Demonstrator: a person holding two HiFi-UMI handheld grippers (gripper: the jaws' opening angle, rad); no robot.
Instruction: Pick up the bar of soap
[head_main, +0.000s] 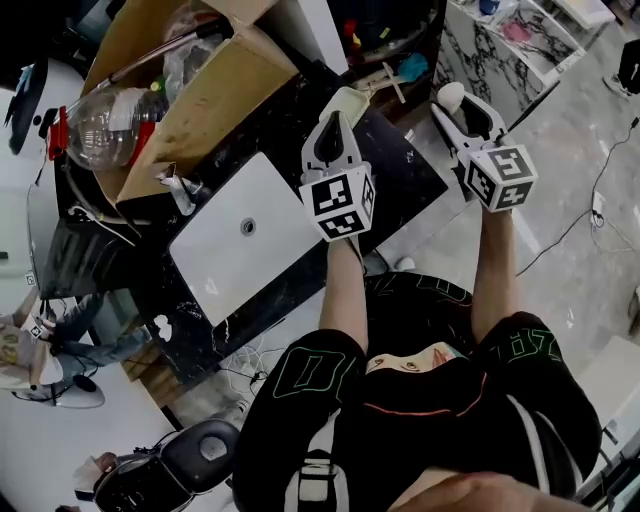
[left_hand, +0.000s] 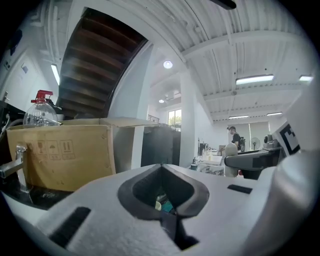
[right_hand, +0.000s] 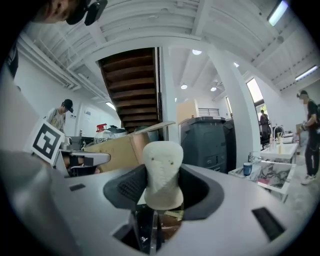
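Soap (right_hand: 161, 170) stands upright between the jaws of the right tool (head_main: 458, 112), which are closed on its lower end, so most of the pale bar sticks out past the tips. The head view shows it held up in the air, off to the side of the dark marbled table (head_main: 400, 170) and well apart from the white sink (head_main: 262, 250) and the cardboard box (head_main: 215, 90). The left tool (left_hand: 166, 201) is raised beside it, jaws brought together with nothing between them. The bar looks stiff and light, with rounded edges and a smooth, probably waxy skin, so it is likely to be slippery and could pivot or squirt out under a hard squeeze. A low, end-on hold like this one seems prone to tipping. A firmer hold would probably be across the two broad flat faces nearer the middle, with moderate pressure that does not dent the surface.
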